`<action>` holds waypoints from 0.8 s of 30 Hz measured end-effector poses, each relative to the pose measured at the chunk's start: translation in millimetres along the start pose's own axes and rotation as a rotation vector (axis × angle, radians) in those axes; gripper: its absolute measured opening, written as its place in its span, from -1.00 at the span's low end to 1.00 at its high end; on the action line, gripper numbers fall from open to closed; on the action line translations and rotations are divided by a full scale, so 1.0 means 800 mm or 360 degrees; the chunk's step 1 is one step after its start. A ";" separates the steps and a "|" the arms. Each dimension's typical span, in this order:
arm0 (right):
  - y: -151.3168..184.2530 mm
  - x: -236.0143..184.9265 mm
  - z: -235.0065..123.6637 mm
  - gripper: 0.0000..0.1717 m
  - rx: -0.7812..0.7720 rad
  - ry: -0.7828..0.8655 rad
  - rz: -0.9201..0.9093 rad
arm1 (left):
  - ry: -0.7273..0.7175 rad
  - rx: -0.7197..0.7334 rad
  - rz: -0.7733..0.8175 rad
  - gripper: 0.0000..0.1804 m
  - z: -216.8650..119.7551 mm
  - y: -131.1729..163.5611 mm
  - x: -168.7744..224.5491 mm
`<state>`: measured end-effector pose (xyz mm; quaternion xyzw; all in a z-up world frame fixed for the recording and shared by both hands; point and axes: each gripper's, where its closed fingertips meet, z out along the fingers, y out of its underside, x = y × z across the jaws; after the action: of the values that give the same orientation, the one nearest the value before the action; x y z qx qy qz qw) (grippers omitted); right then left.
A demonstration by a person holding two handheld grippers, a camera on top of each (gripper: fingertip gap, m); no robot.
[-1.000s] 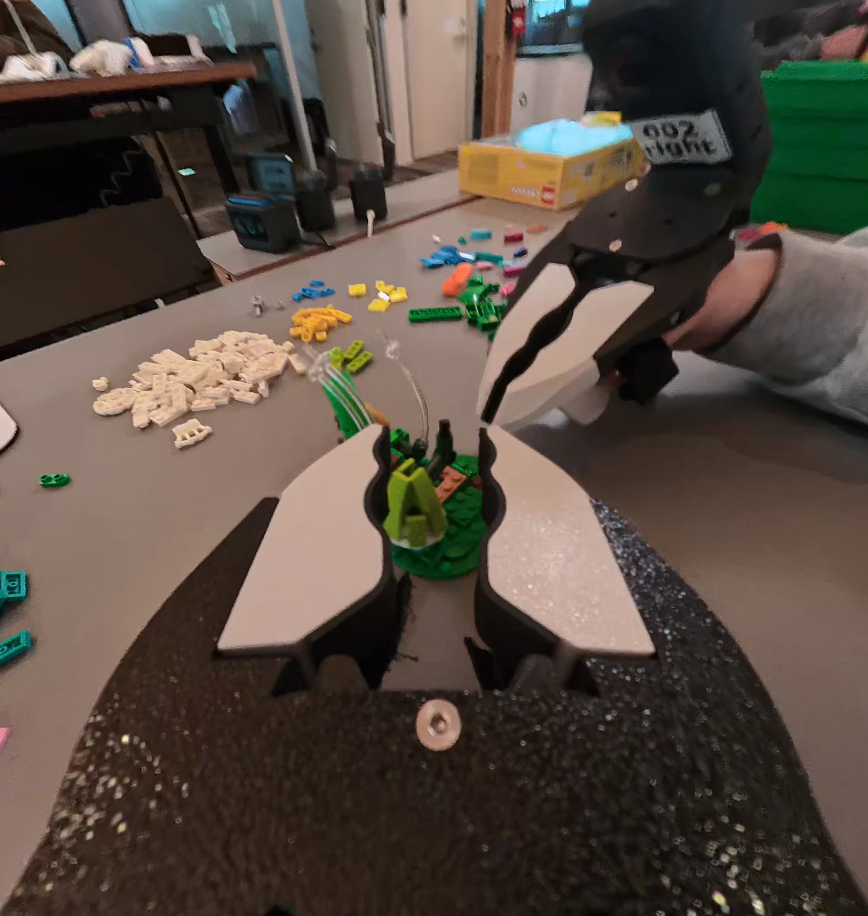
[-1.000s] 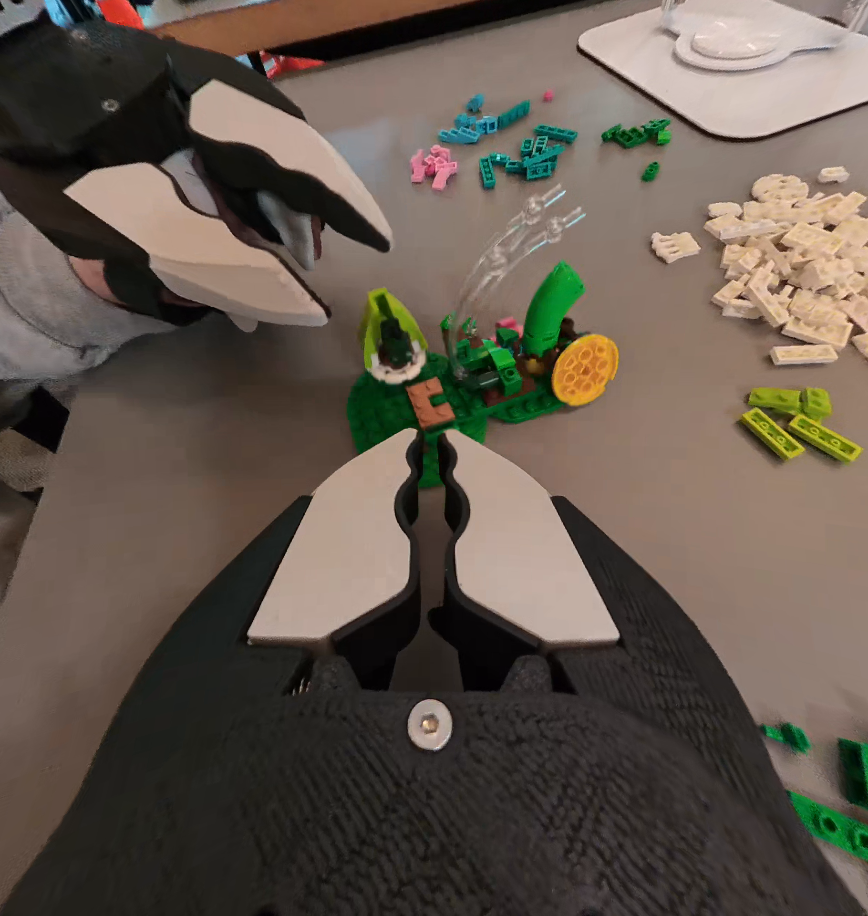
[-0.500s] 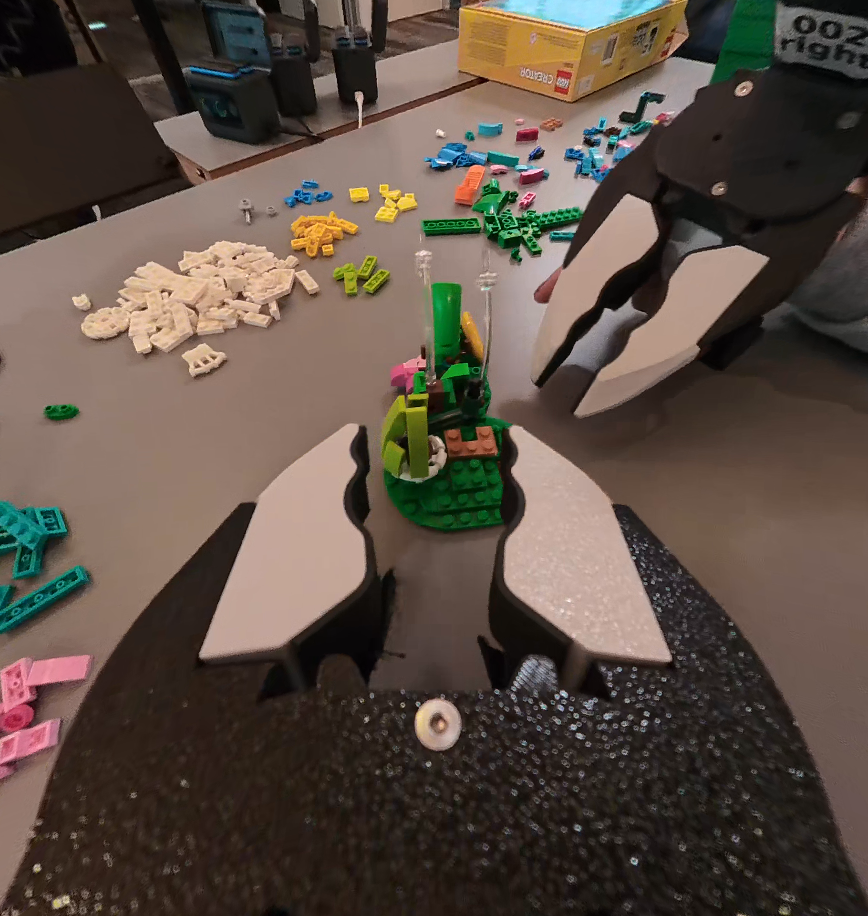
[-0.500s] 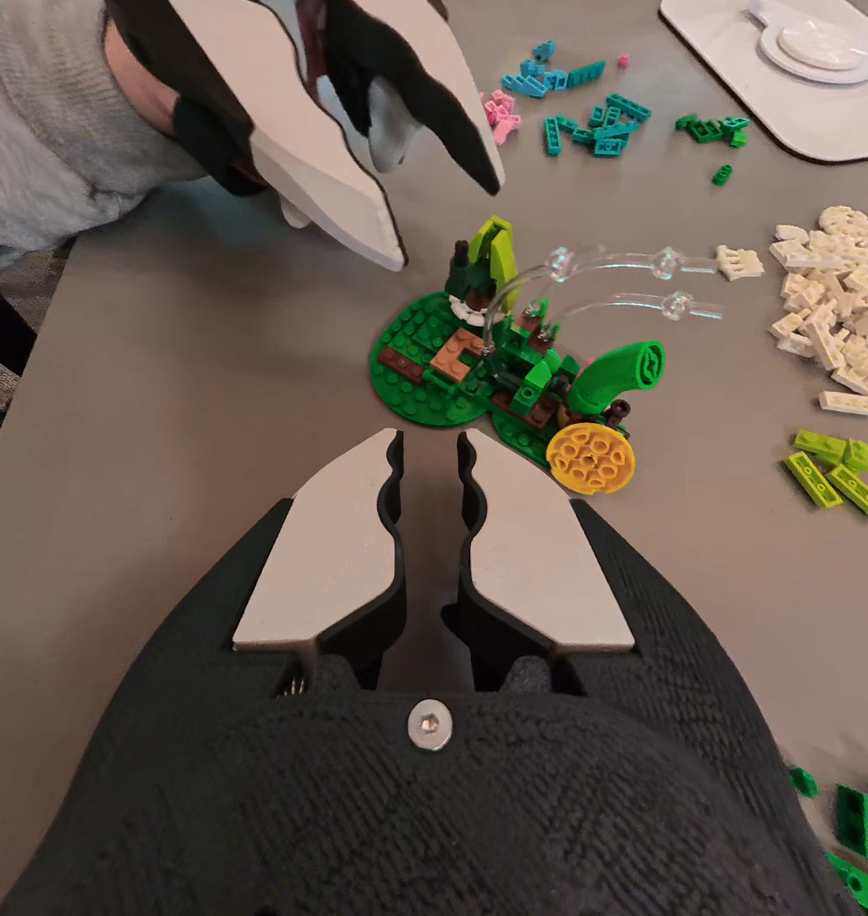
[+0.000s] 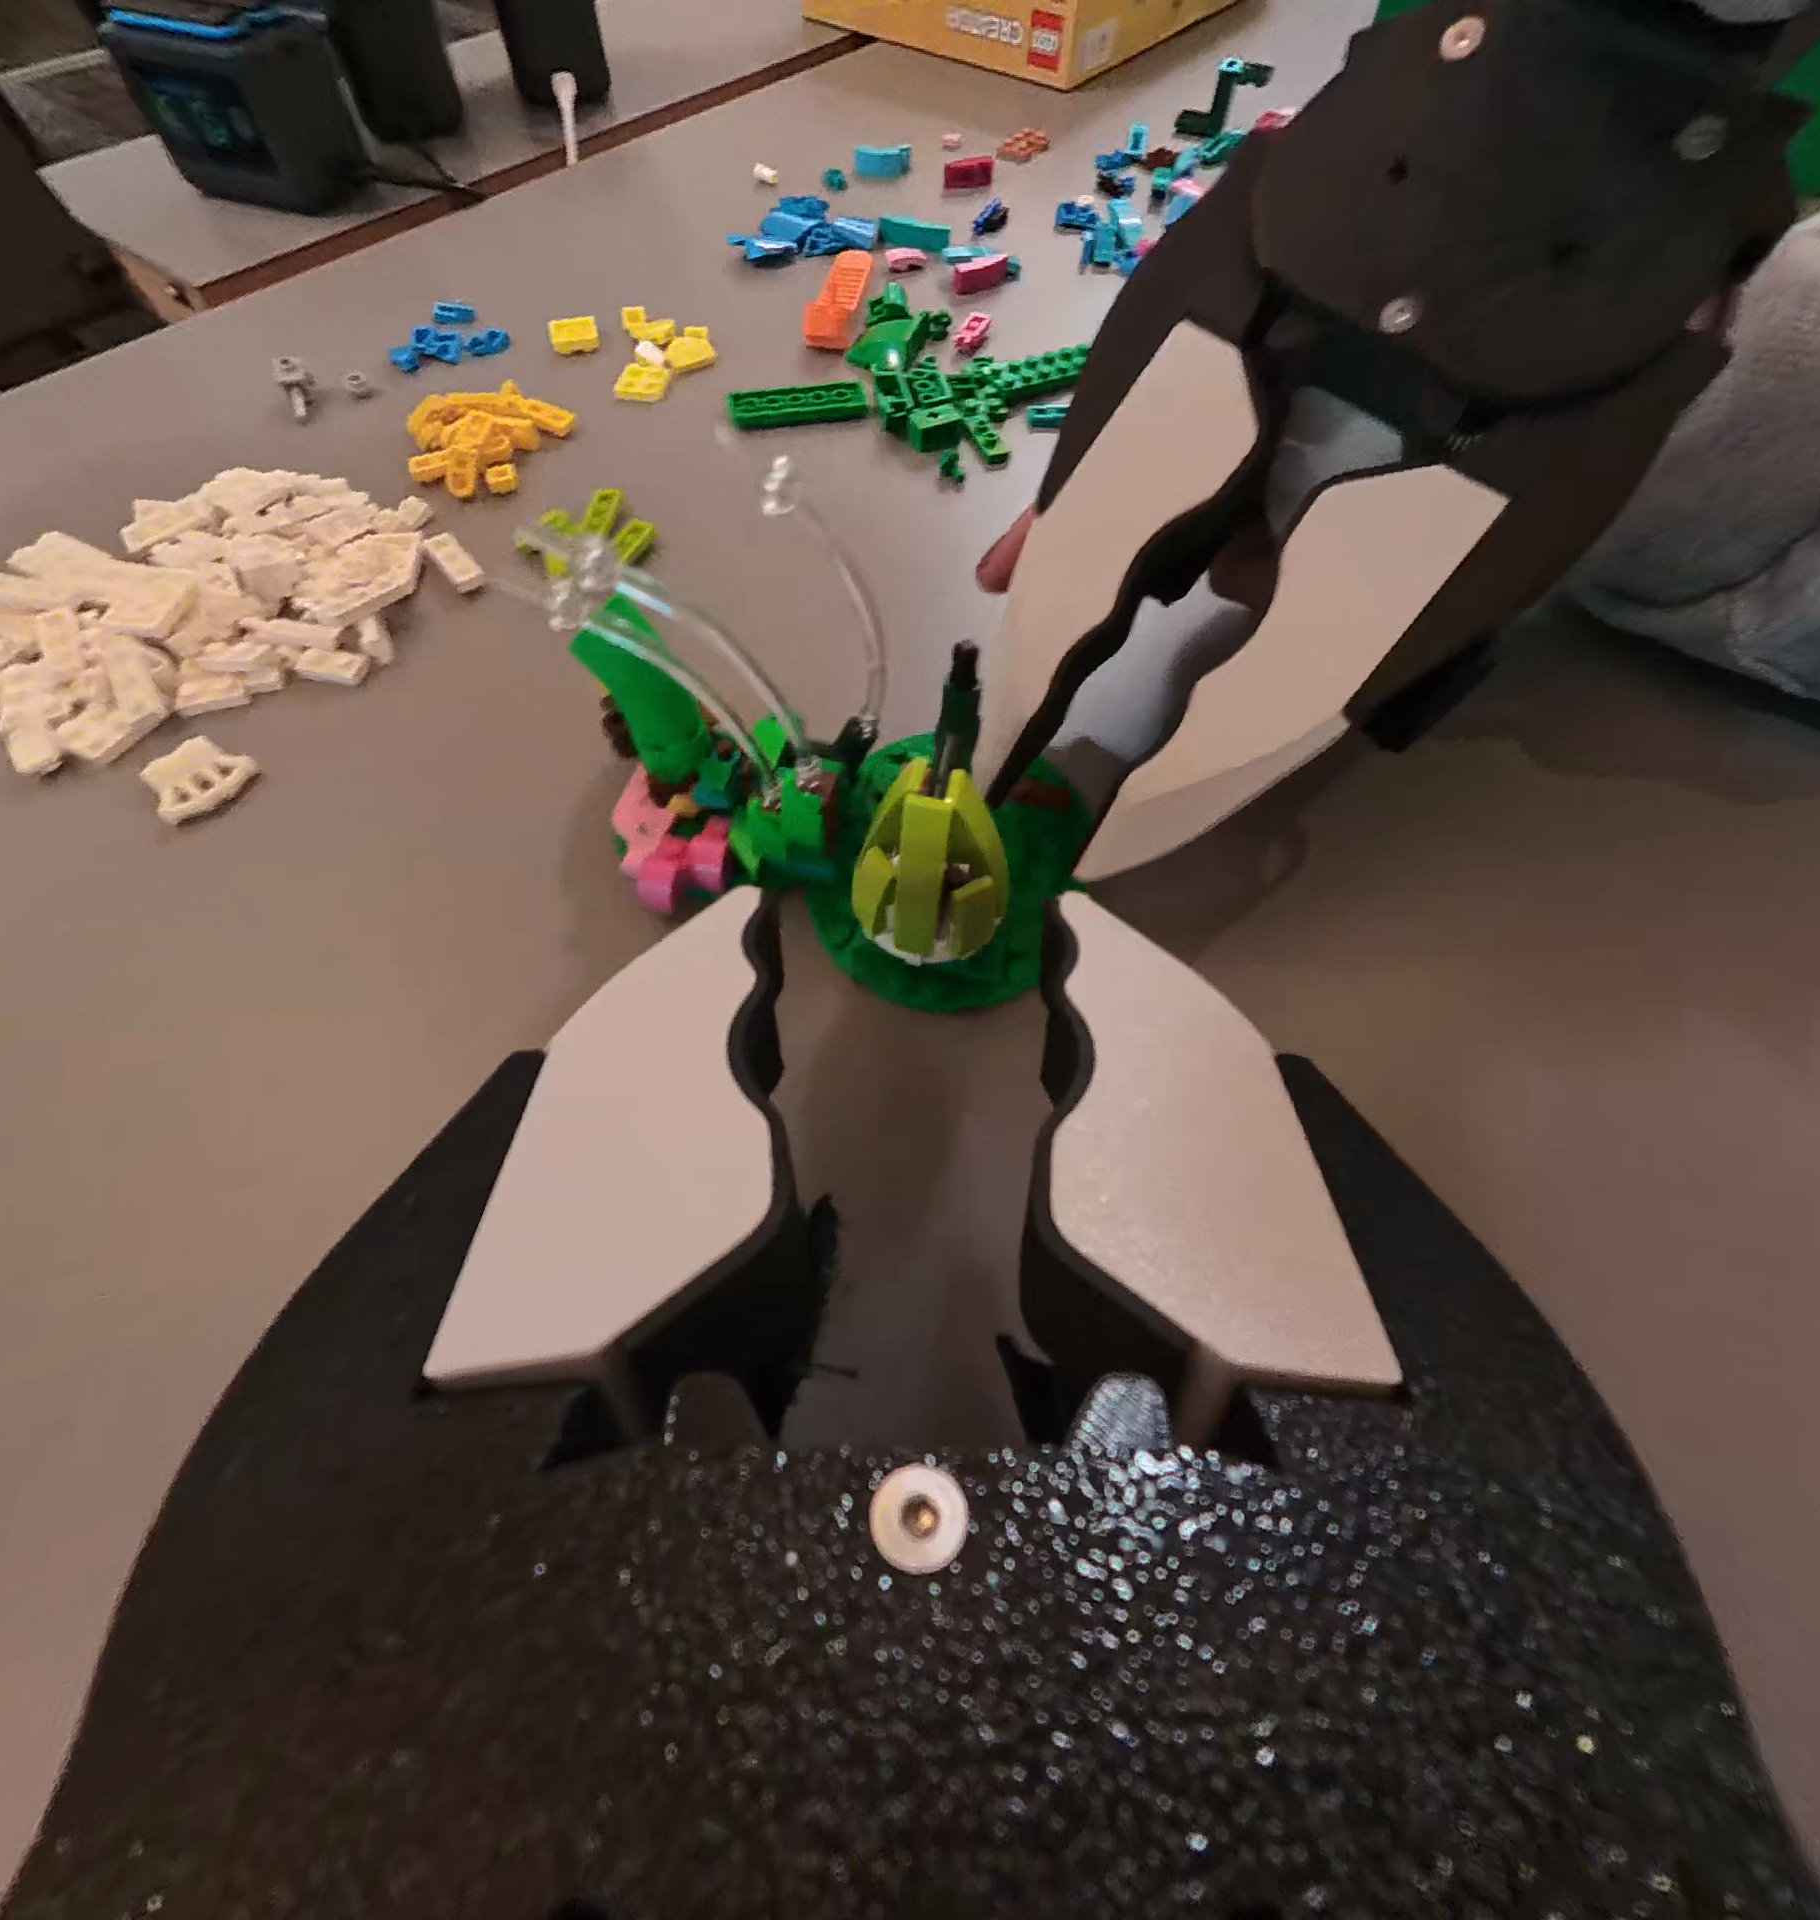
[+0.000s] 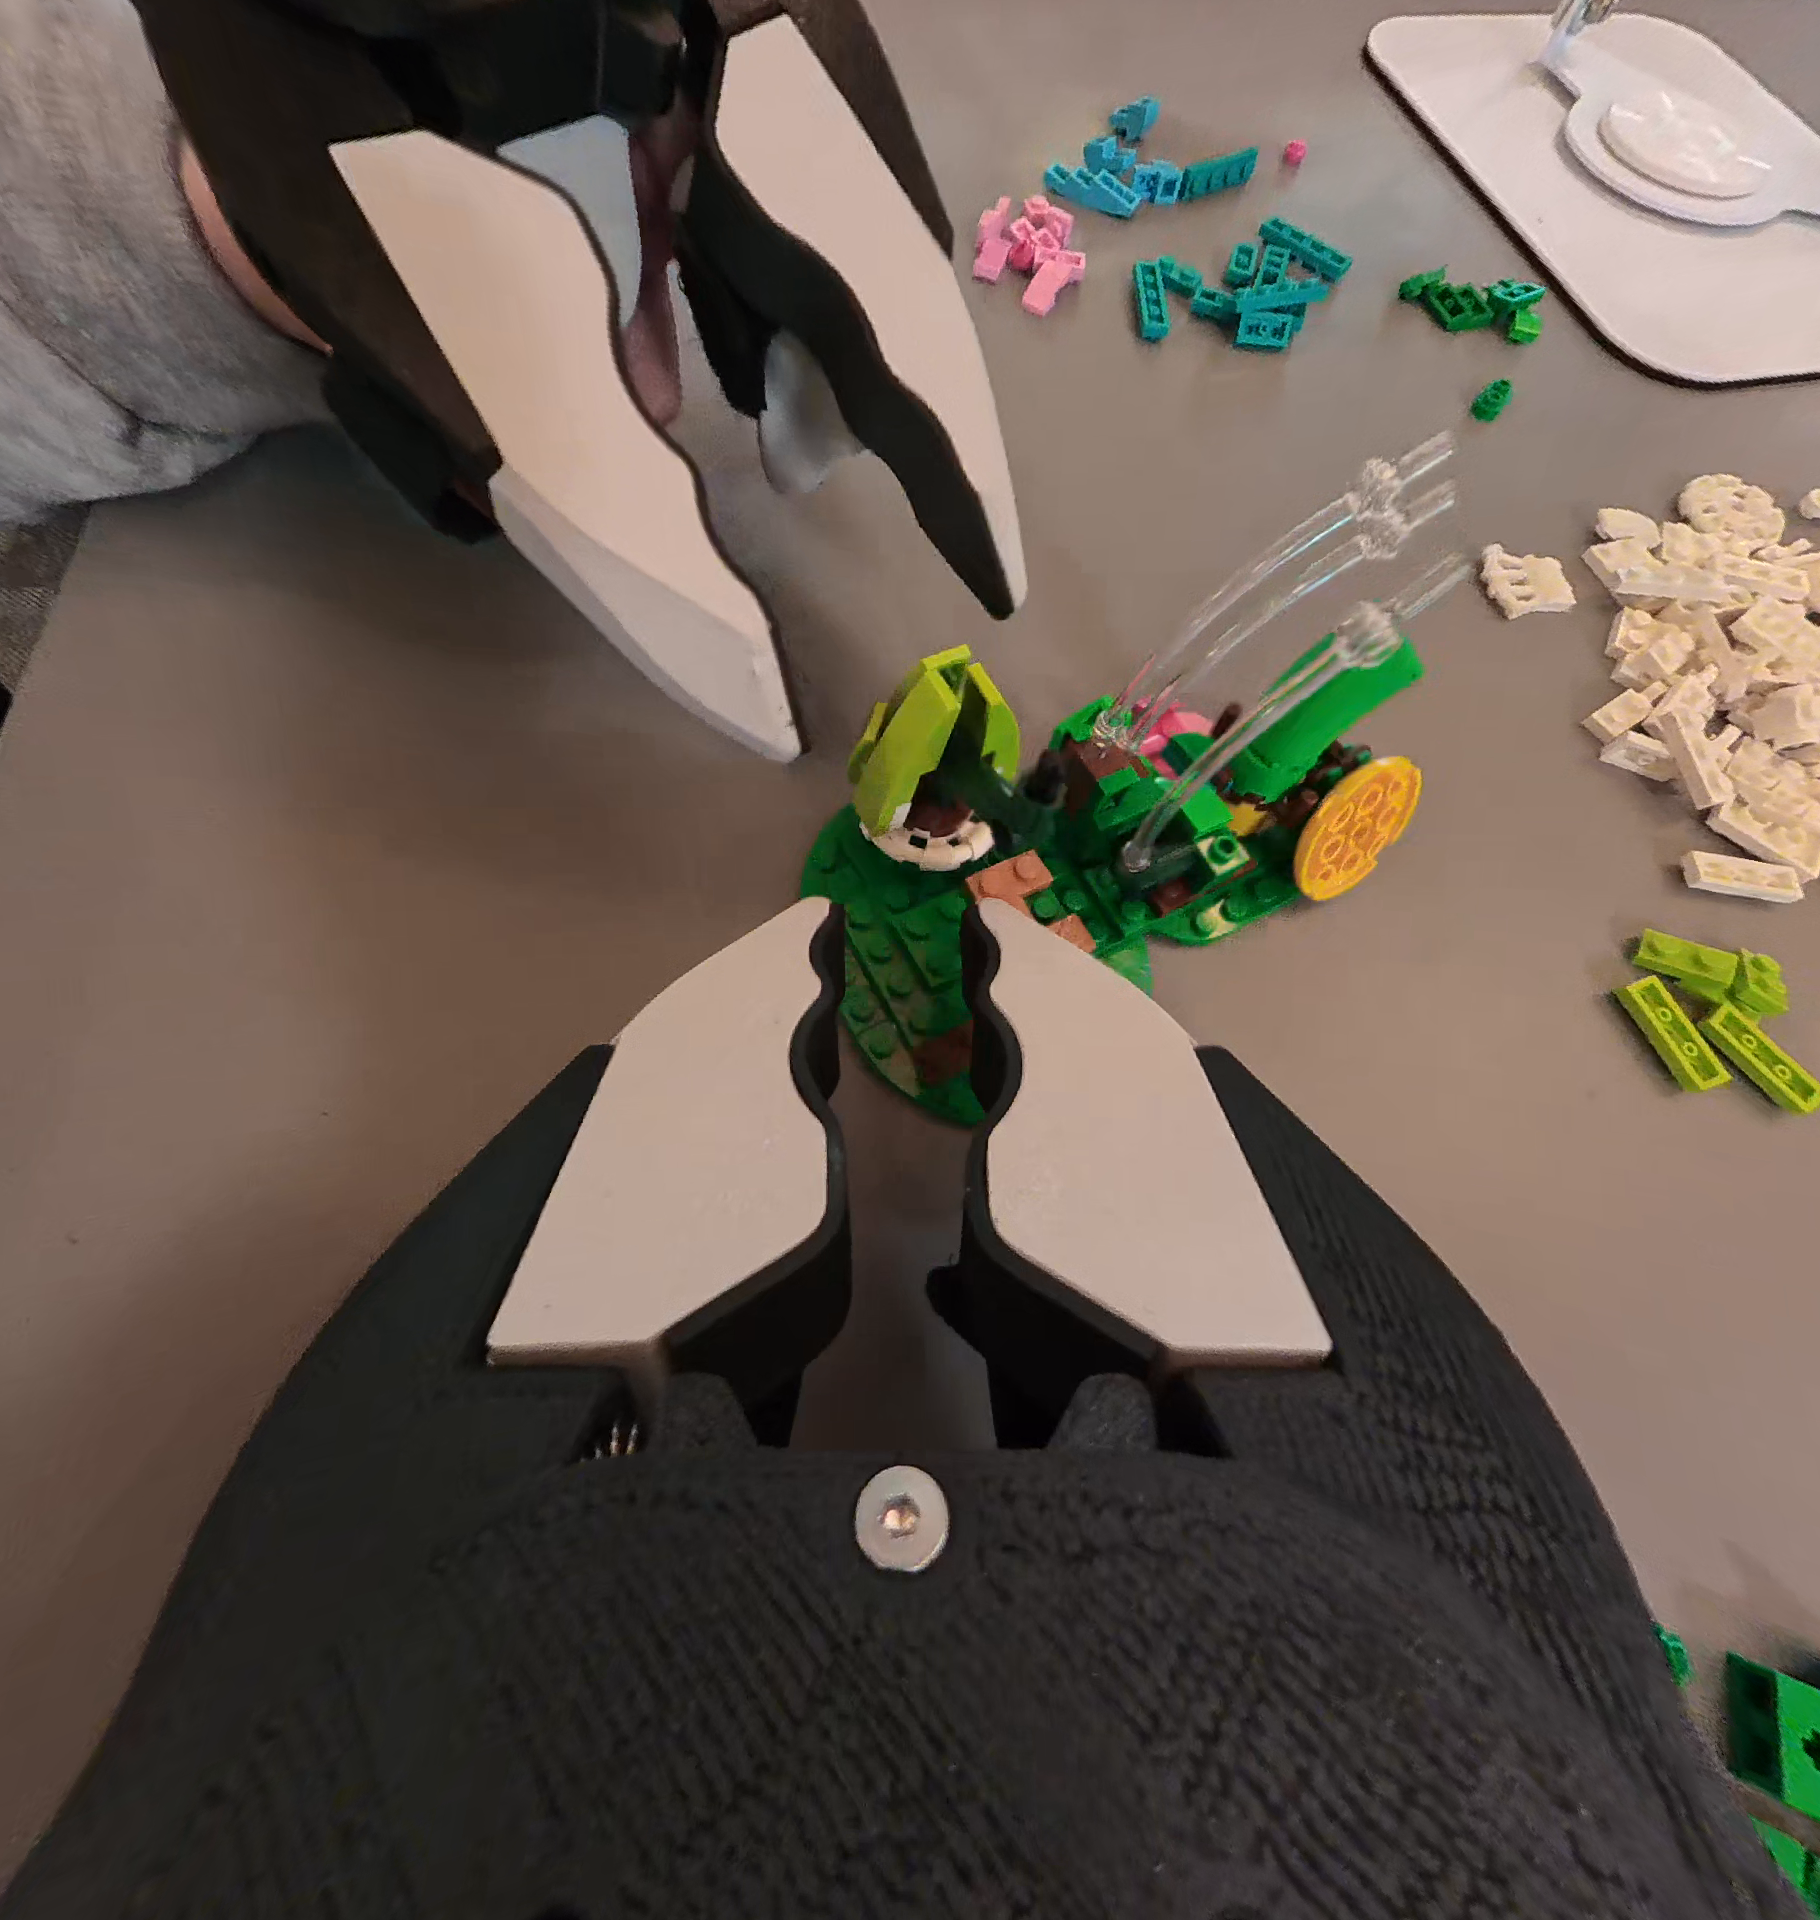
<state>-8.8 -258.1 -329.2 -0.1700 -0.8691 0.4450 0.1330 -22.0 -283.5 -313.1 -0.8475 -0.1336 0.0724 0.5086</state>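
Left tool [image 5: 911, 914], fingers spread wide apart, sits low over the grey tabletop [image 5: 262, 987] at the near edge of a small brick model [image 5: 885, 862]. A lime-green bud [image 5: 927, 862] on the model's round green base plate [image 5: 927, 987] stands just beyond the gap; neither finger presses on it. In the right wrist view the left tool's tips hang above and just beside the bud, clear of it.

Right tool [image 6: 901, 920], fingers closer together, straddles the edge of the green base plate, which shows between its fingers; whether the pads press on the plate cannot be told. In the left wrist view this tool comes down from the upper right, tips at the far side of the plate.

The model stands near the middle of the tabletop. It carries clear curved rods [image 6: 1290, 582], a bent green stem [image 6: 1332, 707], a yellow disc [image 6: 1358, 826], brown bricks [image 6: 1010, 878] and pink pieces [image 5: 667, 842].

Loose bricks lie sorted around it: a white pile [image 5: 189, 613], yellow pieces [image 5: 485, 436], lime plates [image 6: 1716, 1018], dark green pieces [image 5: 927, 400], teal pieces [image 6: 1249, 281] and pink pieces [image 6: 1031, 249]. A white mat [image 6: 1654, 281] lies at one corner; a yellow box [image 5: 1020, 42] stands at the far edge.
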 end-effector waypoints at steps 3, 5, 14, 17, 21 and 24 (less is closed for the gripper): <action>0.005 0.000 0.004 -0.75 -0.0057 0.0013 -0.0013 | 0.0065 -0.0019 0.0074 -0.46 0.013 -0.003 0.012; 0.005 -0.001 0.006 -0.75 -0.0068 0.0016 -0.0034 | 0.0083 -0.0038 0.0125 -0.47 0.022 -0.005 0.017; 0.006 0.005 0.007 -0.78 -0.0082 0.0080 -0.0085 | 0.0091 -0.0072 0.0113 -0.63 0.025 0.000 0.013; 0.006 0.003 0.006 -0.76 -0.0080 0.0071 -0.0079 | 0.0131 -0.0142 0.0103 -0.57 0.022 0.010 0.015; 0.005 0.001 0.000 -0.74 -0.0040 0.0028 -0.0024 | 0.0198 -0.0185 0.0153 -0.54 0.020 0.017 0.027; 0.002 0.001 -0.004 -0.73 0.0004 -0.0030 0.0090 | 0.0160 -0.0210 0.0262 -0.61 0.023 0.020 0.031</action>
<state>-7.9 -254.6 -328.1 -0.1901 -0.8646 0.4512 0.1125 -0.6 -267.3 -335.6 -0.8897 -0.0423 0.0623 0.4503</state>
